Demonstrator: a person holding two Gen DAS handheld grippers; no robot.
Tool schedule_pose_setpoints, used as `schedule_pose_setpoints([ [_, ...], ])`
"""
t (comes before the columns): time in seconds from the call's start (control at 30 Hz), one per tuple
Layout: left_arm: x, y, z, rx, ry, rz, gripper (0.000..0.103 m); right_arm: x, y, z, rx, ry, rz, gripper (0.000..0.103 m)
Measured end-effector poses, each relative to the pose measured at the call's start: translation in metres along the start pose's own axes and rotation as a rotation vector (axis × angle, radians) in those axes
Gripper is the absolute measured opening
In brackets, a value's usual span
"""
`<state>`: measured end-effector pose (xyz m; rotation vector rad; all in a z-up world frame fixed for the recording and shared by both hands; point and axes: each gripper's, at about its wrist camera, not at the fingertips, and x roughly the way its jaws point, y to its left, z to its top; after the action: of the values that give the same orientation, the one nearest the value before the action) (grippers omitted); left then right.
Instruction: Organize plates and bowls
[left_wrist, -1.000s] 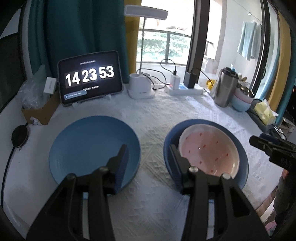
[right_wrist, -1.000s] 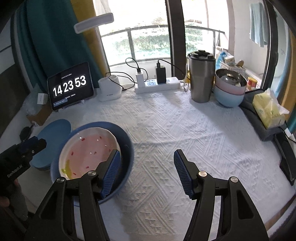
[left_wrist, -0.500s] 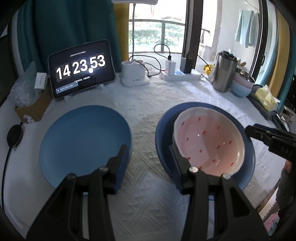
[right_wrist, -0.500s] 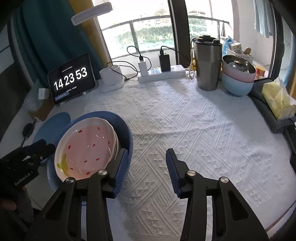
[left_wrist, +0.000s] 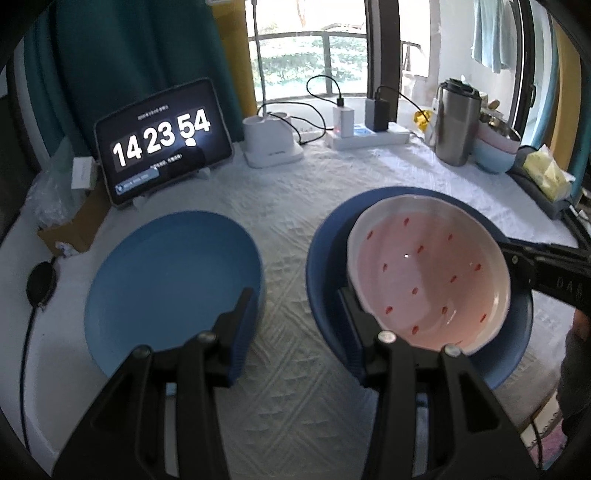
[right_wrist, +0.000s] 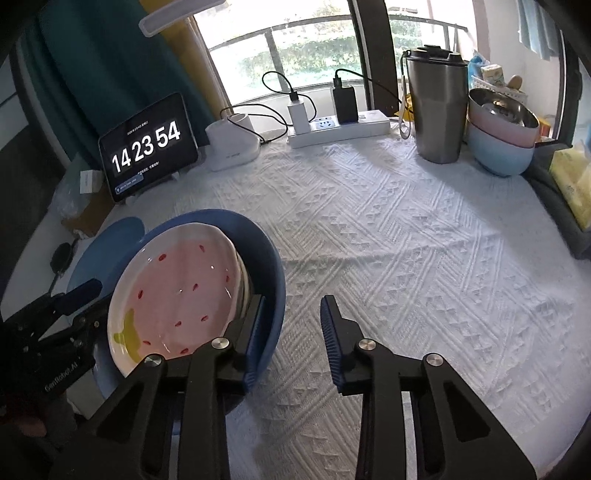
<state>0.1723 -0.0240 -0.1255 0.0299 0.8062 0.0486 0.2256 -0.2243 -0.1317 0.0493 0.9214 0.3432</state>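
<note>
A pink dish (left_wrist: 428, 273) with red flecks lies tilted inside a deep blue bowl (left_wrist: 325, 258) on the white cloth. A flat blue plate (left_wrist: 166, 288) lies to its left. My left gripper (left_wrist: 297, 332) is open and hovers over the gap between plate and bowl, its right finger by the bowl's left rim. In the right wrist view my right gripper (right_wrist: 293, 332) is closing. Its left finger sits inside the blue bowl (right_wrist: 275, 280) next to the pink dish (right_wrist: 177, 295), with the bowl's wall between the pads; the right pad stands clear of it.
At the back stand a tablet clock (left_wrist: 162, 140), a white lamp base (left_wrist: 269, 144), a power strip (right_wrist: 340, 127), a steel tumbler (right_wrist: 436, 110) and stacked bowls (right_wrist: 502, 136). A yellow pack (right_wrist: 572, 181) lies at the right edge. The cloth to the right of the bowl is bare.
Both grippers have come down and closer to the dishes. The right jaws have narrowed, and their left finger now reaches inside the blue bowl's rim. The left jaws kept their width.
</note>
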Motion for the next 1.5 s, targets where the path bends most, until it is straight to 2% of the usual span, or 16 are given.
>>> schedule_pose_setpoints([
  [0.1,-0.002,-0.004,-0.002,0.013,-0.034,0.048,0.046,0.002,-0.004,0.000,0.030,0.003,0.025,0.033],
  [0.2,-0.002,0.000,-0.002,-0.010,-0.040,0.031,0.046,0.003,-0.004,0.000,0.034,-0.005,0.025,0.033],
  [0.33,0.000,0.011,-0.005,-0.079,-0.054,-0.036,0.045,-0.001,0.004,-0.005,0.023,-0.060,-0.050,0.033],
  [0.43,0.000,0.011,-0.007,-0.091,-0.083,-0.050,0.042,0.000,0.011,-0.008,0.002,-0.096,-0.110,0.033],
  [0.53,-0.001,0.008,-0.008,-0.096,-0.102,-0.077,0.029,0.001,0.012,-0.010,0.003,-0.111,-0.115,0.032],
  [0.63,-0.004,0.002,-0.011,-0.102,-0.134,-0.081,0.015,0.002,0.008,-0.011,0.048,-0.118,-0.082,0.030],
  [0.73,-0.005,-0.002,-0.012,-0.105,-0.155,-0.067,0.014,0.004,0.009,-0.011,0.054,-0.114,-0.070,0.025],
  [0.8,-0.004,0.001,-0.012,-0.124,-0.156,-0.086,0.014,0.004,0.013,-0.011,0.042,-0.115,-0.067,0.013],
  [0.83,-0.004,0.002,-0.012,-0.132,-0.157,-0.090,0.014,0.005,0.017,-0.010,0.032,-0.115,-0.068,0.011],
  [1.07,-0.007,0.003,-0.014,-0.150,-0.171,-0.109,0.013,0.005,0.014,-0.011,0.064,-0.126,-0.064,0.010],
  [1.2,-0.007,0.005,-0.013,-0.154,-0.164,-0.128,0.013,0.004,0.016,-0.012,0.057,-0.130,-0.075,0.010],
  [1.3,-0.007,0.003,-0.011,-0.115,-0.151,-0.114,0.012,0.003,0.018,-0.013,0.046,-0.131,-0.085,0.010],
  [1.5,-0.009,0.006,-0.012,-0.140,-0.144,-0.139,0.012,0.001,0.020,-0.014,0.024,-0.136,-0.105,0.010],
])
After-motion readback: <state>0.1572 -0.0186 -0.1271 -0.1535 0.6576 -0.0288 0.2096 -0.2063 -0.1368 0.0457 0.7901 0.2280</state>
